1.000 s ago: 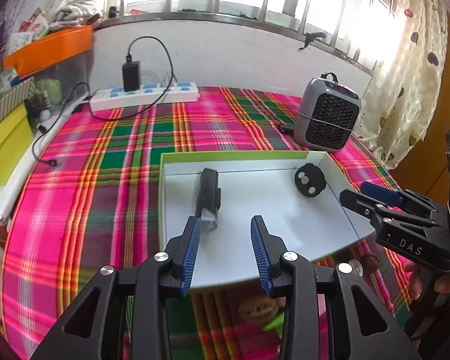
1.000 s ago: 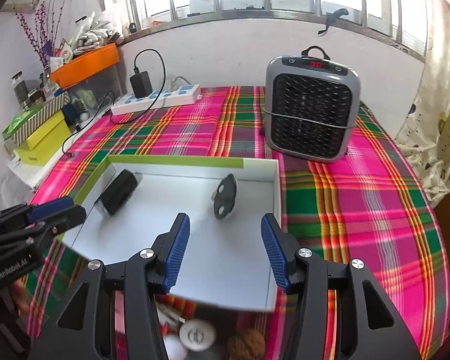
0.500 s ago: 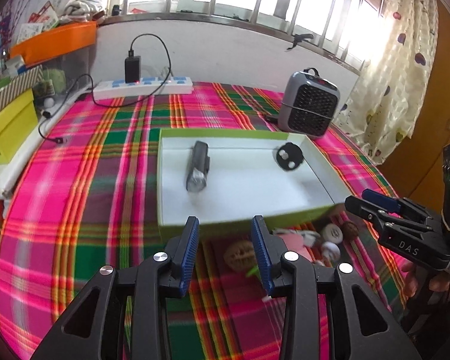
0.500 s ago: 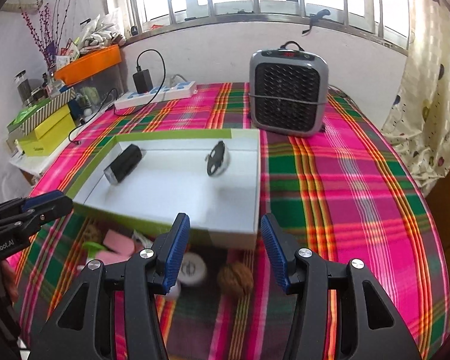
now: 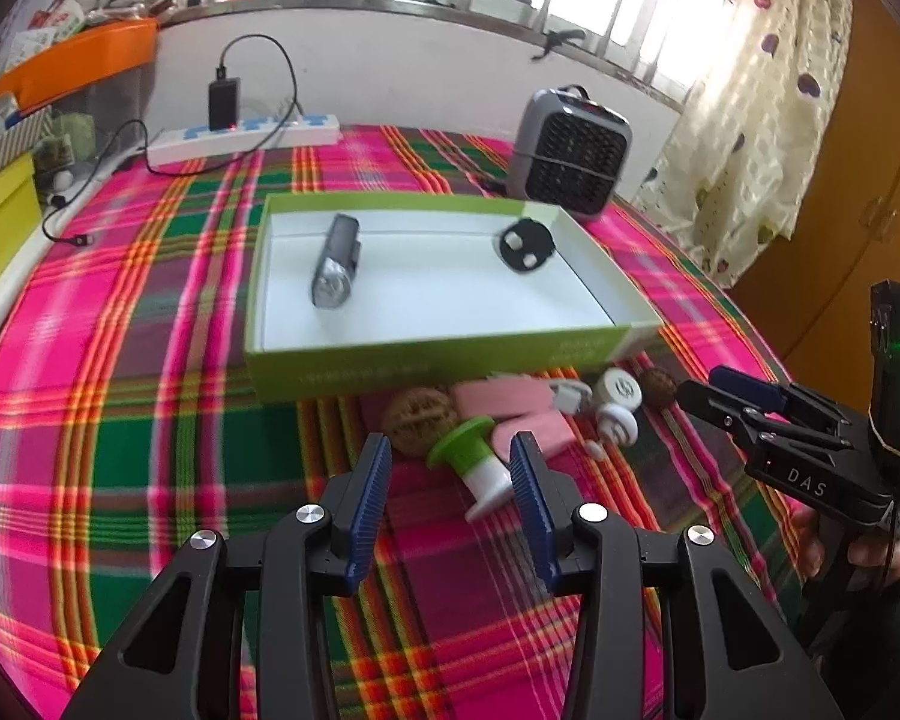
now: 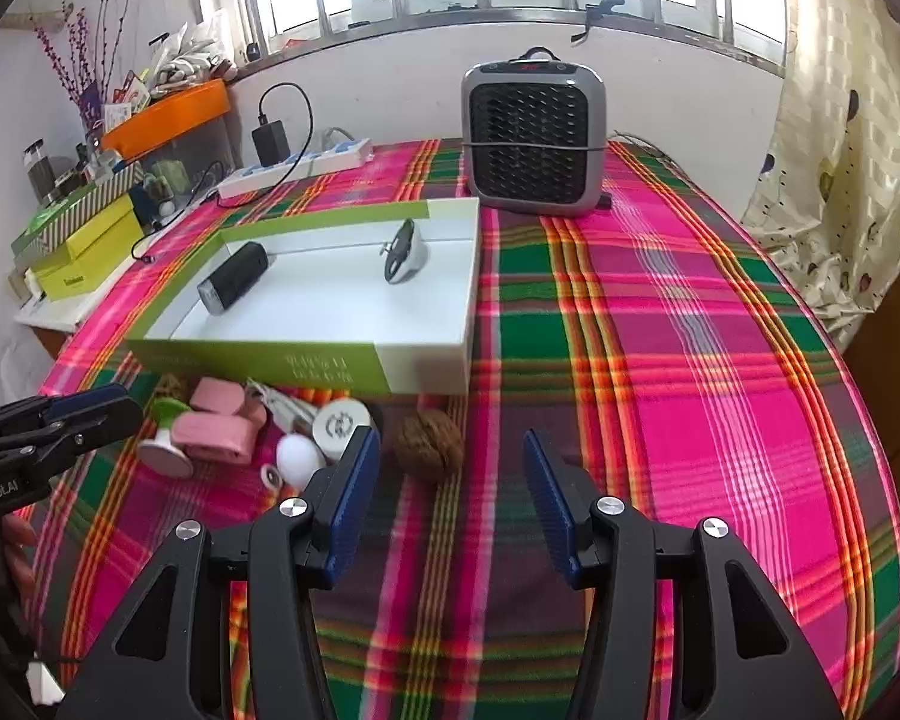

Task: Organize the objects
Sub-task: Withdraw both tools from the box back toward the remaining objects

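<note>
A green box [image 5: 438, 354] with a white inside holds a black flashlight [image 5: 335, 267] and a round black part [image 5: 526, 243]. In front of it lies a small pile: a pale walnut [image 5: 420, 420], a green-and-white spool [image 5: 477, 468], pink cases [image 5: 510, 402], a white disc [image 5: 618, 387] and a dark walnut [image 6: 429, 447]. My left gripper [image 5: 450, 450] hovers over the spool with its jaws opening and the pads clear of it. The right gripper [image 6: 450, 444] is open just short of the dark walnut and holds nothing.
A grey fan heater [image 6: 534, 138] stands behind the box. A power strip [image 5: 240, 135] with a charger lies at the back left, near yellow boxes [image 6: 84, 258]. The plaid table [image 6: 690, 360] drops off at the right by a curtain [image 6: 840, 180].
Both grippers have drawn back from above the box towards the near side, so the pile in front of it has come into view. The left jaws have spread wider.
</note>
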Motion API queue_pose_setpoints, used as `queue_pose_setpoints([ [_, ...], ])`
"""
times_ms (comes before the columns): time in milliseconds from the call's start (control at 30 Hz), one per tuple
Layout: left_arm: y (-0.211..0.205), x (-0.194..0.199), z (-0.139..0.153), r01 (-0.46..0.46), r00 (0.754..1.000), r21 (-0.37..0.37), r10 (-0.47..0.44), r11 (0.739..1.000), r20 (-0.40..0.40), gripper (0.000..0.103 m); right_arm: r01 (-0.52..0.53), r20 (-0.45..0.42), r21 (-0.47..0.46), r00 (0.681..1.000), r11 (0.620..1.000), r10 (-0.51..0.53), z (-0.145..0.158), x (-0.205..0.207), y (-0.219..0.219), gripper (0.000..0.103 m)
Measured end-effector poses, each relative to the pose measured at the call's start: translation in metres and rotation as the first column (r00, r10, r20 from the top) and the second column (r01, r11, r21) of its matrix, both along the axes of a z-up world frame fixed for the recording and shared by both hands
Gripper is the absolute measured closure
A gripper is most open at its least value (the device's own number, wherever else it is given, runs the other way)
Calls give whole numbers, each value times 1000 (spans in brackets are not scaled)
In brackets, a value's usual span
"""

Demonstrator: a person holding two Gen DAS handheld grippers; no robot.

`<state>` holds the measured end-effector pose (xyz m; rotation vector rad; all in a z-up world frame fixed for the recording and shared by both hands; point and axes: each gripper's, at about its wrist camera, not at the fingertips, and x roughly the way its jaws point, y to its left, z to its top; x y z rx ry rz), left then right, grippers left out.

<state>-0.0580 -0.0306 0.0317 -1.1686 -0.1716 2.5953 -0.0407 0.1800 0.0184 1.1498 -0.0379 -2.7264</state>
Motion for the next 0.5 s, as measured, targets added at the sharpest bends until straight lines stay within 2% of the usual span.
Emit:
queue_pose_setpoints([
  [500,18,0,-16,7,998,-31,-5,1000,55,63,1,26,-12,1000,1000,0,-9,10,5,52],
])
